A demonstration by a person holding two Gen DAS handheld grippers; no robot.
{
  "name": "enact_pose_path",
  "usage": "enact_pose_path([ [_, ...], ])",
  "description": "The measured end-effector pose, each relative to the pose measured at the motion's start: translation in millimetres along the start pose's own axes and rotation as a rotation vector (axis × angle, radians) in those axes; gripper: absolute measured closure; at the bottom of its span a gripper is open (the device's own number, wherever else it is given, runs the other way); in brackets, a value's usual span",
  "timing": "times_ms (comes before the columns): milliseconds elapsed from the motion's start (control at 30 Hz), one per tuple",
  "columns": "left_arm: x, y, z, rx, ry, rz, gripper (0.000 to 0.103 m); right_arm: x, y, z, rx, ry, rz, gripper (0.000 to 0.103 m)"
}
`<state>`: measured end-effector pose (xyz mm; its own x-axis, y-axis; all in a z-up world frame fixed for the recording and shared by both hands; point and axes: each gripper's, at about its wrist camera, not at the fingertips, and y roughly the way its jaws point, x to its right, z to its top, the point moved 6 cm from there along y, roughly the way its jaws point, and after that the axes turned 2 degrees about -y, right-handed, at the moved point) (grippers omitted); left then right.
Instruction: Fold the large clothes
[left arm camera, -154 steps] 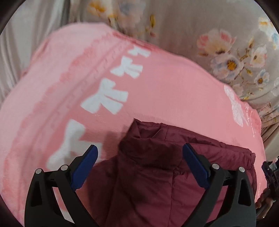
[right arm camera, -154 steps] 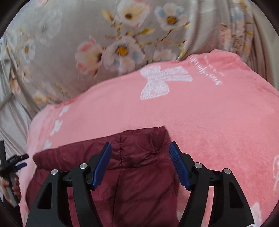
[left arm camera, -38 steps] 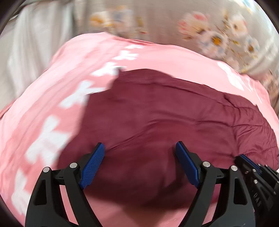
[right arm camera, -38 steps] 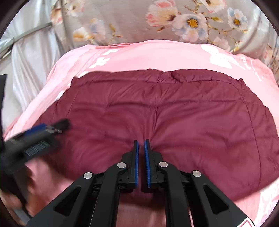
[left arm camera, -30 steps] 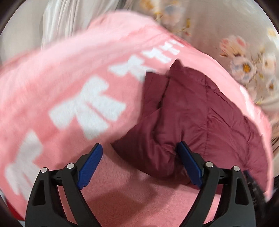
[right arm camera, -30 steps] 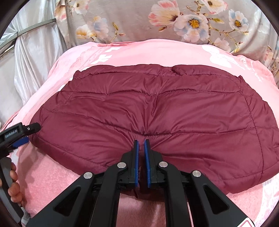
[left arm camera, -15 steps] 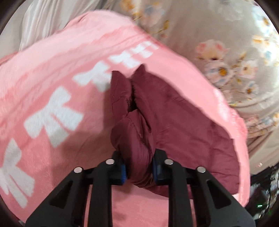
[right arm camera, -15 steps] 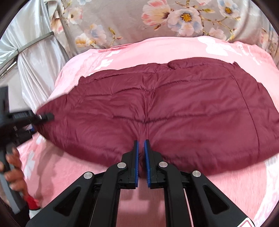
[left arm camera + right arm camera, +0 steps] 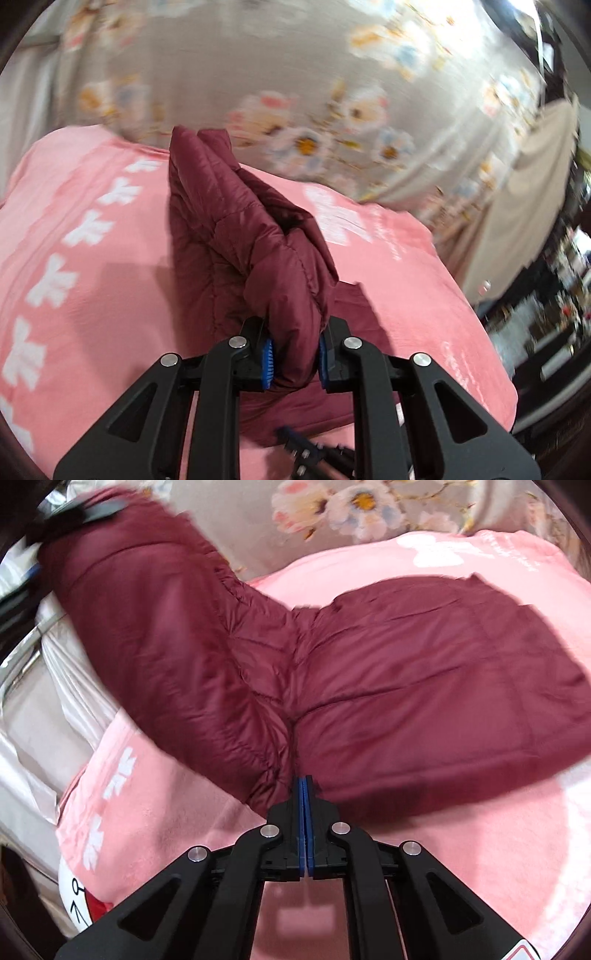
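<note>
A maroon quilted puffer jacket (image 9: 424, 672) lies on a pink blanket (image 9: 461, 834). My left gripper (image 9: 293, 360) is shut on a bunched corner of the jacket (image 9: 236, 236) and holds that side lifted off the blanket; the raised side shows in the right wrist view (image 9: 155, 627) at upper left. My right gripper (image 9: 304, 794) is shut on the jacket's near edge at the middle fold. The right half of the jacket lies flat on the blanket.
The pink blanket (image 9: 74, 258) with white bow prints covers a bed. A grey floral sheet (image 9: 295, 92) lies behind it. A beige curtain (image 9: 524, 206) and dark cluttered shelves stand at the right. Silvery fabric (image 9: 48, 709) hangs at the left bed edge.
My left gripper closed on the jacket's left corner and lifted it up and toward the right. My right gripper stayed shut on the near middle edge.
</note>
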<state>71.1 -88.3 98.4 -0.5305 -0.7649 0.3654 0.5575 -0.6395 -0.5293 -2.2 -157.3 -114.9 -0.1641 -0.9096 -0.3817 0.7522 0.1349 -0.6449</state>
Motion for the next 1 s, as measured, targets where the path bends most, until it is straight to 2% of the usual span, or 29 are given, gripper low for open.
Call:
enact_pose_path([
  [33,13.1,8.4,-2.0,-0.013,0.012,-0.012,0.087,3.6,-7.3,-0.6,0.008,-0.001,-0.017,0.097],
  [67,25.8,21.7,-3.6,-0.032,0.026,-0.021,0.087,17.9,-26.6,-2.5,0.030,-0.003,-0.073,0.097],
  [267,87.3,106.9,-38.2,-0.188,0.122,-0.022,0.087,58.5,-61.1,-10.3,0.054,0.036,-0.173,0.097],
  [367,101.9,150.3,-68.9,-0.303,0.139,-0.011,0.087,91.1,-79.9,-23.1,0.051,0.101,-0.221,0.097],
  [433,104.6,171.0,-89.7,-0.366,0.153,0.003,0.086,95.8,-82.6,-24.3,0.053,0.111,-0.231,0.097],
  [500,106.6,177.0,-104.8,-0.388,0.169,0.012,0.085,116.2,-96.7,-24.9,0.073,0.140,-0.269,0.097],
  [533,107.4,172.3,-105.2,-0.386,0.168,-0.002,0.082,122.2,-102.3,-22.7,0.084,0.149,-0.281,0.097],
  [600,108.7,154.3,-95.5,-0.386,0.121,-0.073,0.064,133.7,-114.8,-13.0,0.111,0.167,-0.297,0.096],
  [633,111.4,146.2,-85.9,-0.374,0.095,-0.111,0.058,138.4,-121.4,-4.9,0.128,0.172,-0.302,0.096],
  [700,109.7,118.3,-59.5,-0.300,0.052,-0.177,0.039,143.2,-133.3,12.7,0.161,0.168,-0.294,0.096],
  [767,96.0,84.7,-20.7,-0.169,0.028,-0.172,0.034,140.6,-142.2,39.8,0.204,0.159,-0.261,0.095],
  [833,74.9,66.7,9.3,-0.074,0.027,-0.096,0.031,134.8,-148.2,77.9,0.249,0.139,-0.211,0.094],
  [867,61.7,64.4,23.5,-0.041,0.031,-0.030,0.031,131.4,-148.5,96.6,0.267,0.130,-0.187,0.090],
  [933,26.0,66.2,45.5,-0.008,0.022,0.112,0.031,126.7,-135.4,134.3,0.281,0.131,-0.148,0.053],
  [967,8.4,70.5,52.0,-0.019,0.003,0.154,0.031,124.8,-124.1,155.4,0.286,0.138,-0.119,0.030],
  [1000,-5.4,74.3,55.7,-0.031,-0.017,0.175,0.031,127.4,-114.5,168.5,0.274,0.140,-0.107,0.029],
])
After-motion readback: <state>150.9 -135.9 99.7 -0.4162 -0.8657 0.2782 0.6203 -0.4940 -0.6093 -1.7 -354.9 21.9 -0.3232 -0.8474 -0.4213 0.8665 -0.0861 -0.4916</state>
